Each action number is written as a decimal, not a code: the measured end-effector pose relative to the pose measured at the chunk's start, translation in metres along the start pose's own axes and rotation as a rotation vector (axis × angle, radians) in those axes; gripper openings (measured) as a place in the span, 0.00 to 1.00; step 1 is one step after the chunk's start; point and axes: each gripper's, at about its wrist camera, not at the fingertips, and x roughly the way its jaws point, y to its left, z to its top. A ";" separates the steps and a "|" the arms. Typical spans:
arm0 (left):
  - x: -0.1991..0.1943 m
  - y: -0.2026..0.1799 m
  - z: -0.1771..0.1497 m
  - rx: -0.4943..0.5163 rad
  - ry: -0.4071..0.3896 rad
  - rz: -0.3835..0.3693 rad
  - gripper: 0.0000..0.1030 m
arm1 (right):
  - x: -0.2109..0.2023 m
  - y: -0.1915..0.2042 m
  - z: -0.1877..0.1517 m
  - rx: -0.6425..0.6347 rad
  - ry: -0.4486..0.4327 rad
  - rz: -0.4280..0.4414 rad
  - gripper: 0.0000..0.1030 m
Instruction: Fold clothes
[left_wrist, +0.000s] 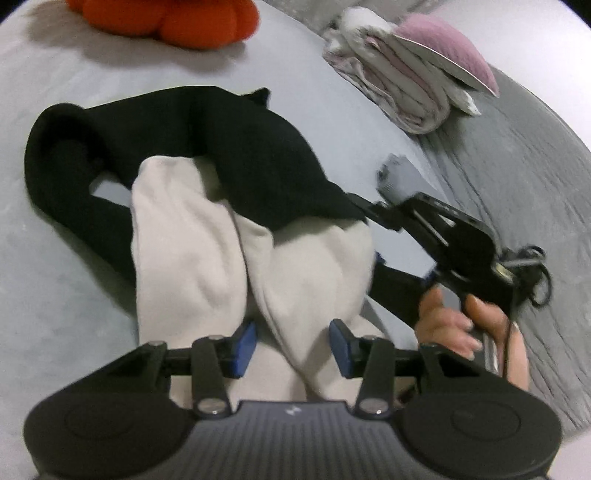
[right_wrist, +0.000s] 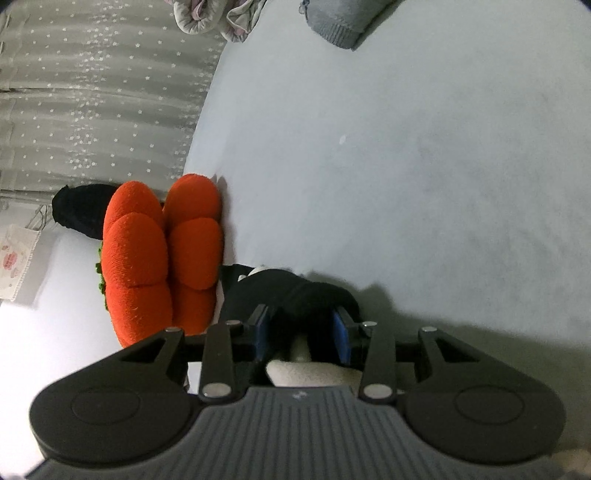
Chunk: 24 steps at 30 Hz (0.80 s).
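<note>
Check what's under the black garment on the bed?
Cream garment runs beneath the black garment, emerging toward the left hand-held gripper. Its covered end isn't visible.

Nothing really readable here. The white bag (right_wrist: 16, 258), far left of the right gripper (right_wrist: 301, 334), has red printing on it, but it's too small and blurry to make out. Each gripper body carries a tiny pale logo mark, no letters.

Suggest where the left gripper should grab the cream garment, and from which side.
Probably the near end of the cream garment, approached from the camera side along the bed. That end lies free and bunches into a thick fold between the left gripper pads; its far part is pinned under the black garment, so gripping there would drag both.
</note>
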 end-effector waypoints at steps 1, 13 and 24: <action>0.002 -0.001 -0.002 -0.005 -0.022 0.020 0.29 | 0.000 0.000 0.000 -0.012 -0.008 0.001 0.34; -0.080 -0.017 -0.005 0.077 -0.404 -0.065 0.04 | -0.043 0.060 -0.017 -0.380 -0.234 0.056 0.17; -0.099 -0.028 -0.001 0.135 -0.447 -0.200 0.04 | -0.091 0.124 -0.039 -0.753 -0.501 0.085 0.17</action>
